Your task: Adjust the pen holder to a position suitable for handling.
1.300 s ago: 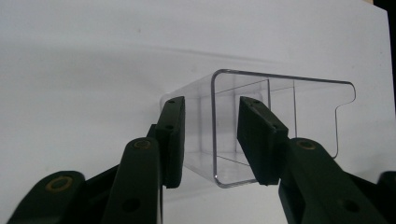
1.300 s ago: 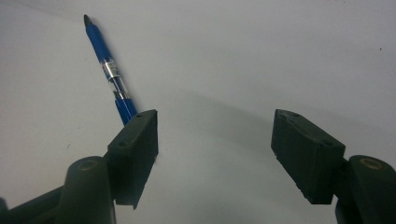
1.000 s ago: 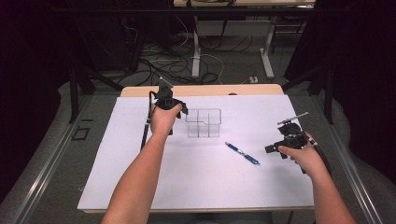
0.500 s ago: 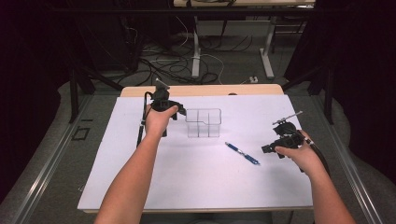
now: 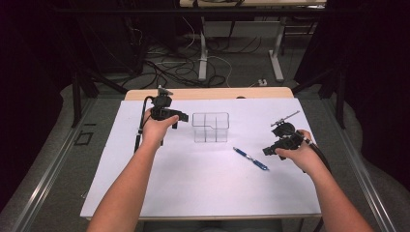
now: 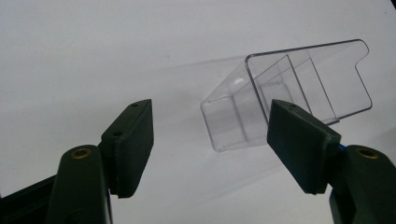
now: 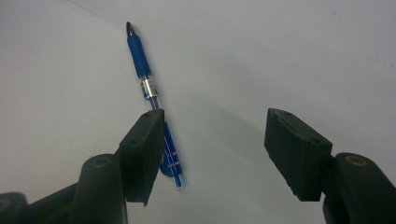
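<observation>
Blue ballpoint pen [image 5: 250, 159], lying on the white table sheet [image 5: 193, 183] near the clear plastic divided organiser [image 5: 210, 127], wants the empty, parted right gripper [image 5: 270, 151] centred across its barrel before closing, while the left gripper [image 5: 180, 118], its jaws just opened and empty, stays beside that organiser.

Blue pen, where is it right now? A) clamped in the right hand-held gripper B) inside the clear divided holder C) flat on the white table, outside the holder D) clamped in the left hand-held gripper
C: the blue pen lies flat on the white table, apart from the clear divided holder; the right hand-held gripper hangs open over it with the pen beside one jaw, not pinched.
</observation>
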The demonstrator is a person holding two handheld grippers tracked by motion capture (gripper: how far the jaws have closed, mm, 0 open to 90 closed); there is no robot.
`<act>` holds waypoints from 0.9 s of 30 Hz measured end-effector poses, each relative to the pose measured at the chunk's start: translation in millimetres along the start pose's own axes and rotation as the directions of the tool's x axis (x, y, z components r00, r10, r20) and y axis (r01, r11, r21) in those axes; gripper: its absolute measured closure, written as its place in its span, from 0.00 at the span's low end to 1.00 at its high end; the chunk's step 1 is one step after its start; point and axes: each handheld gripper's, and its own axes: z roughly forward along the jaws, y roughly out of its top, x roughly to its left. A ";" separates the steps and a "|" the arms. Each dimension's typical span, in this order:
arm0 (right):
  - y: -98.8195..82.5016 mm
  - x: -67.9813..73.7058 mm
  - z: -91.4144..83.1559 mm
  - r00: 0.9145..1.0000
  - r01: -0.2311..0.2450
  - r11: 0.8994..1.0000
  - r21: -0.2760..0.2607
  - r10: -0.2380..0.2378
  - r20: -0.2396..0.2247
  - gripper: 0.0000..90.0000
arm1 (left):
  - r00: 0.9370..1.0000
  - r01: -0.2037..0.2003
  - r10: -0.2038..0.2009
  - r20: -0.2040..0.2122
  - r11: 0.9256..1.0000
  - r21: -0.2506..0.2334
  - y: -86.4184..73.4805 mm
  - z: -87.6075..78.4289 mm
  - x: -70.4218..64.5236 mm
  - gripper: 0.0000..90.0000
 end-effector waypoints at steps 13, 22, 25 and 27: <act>17.8 15.0 4.0 0.997 0.072 0.997 0.005 -0.072 -0.010 0.37 | 0.999 -0.053 0.053 0.002 0.997 -0.063 -27.6 -12.1 8.2 0.25; 29.5 28.0 11.6 0.990 0.138 0.990 0.011 -0.137 -0.029 0.34 | 0.999 -0.038 0.036 -0.023 0.994 -0.098 -48.7 -14.0 14.5 0.12; 33.2 33.4 15.2 0.988 0.153 0.988 -0.002 -0.153 -0.029 0.33 | 0.999 -0.034 0.032 -0.023 0.994 -0.106 -55.1 -15.5 19.6 0.07; 36.0 36.1 21.8 0.983 0.178 0.982 -0.058 -0.180 -0.034 0.32 | 0.999 -0.027 0.024 -0.027 0.994 -0.103 -58.7 -16.6 22.5 0.01</act>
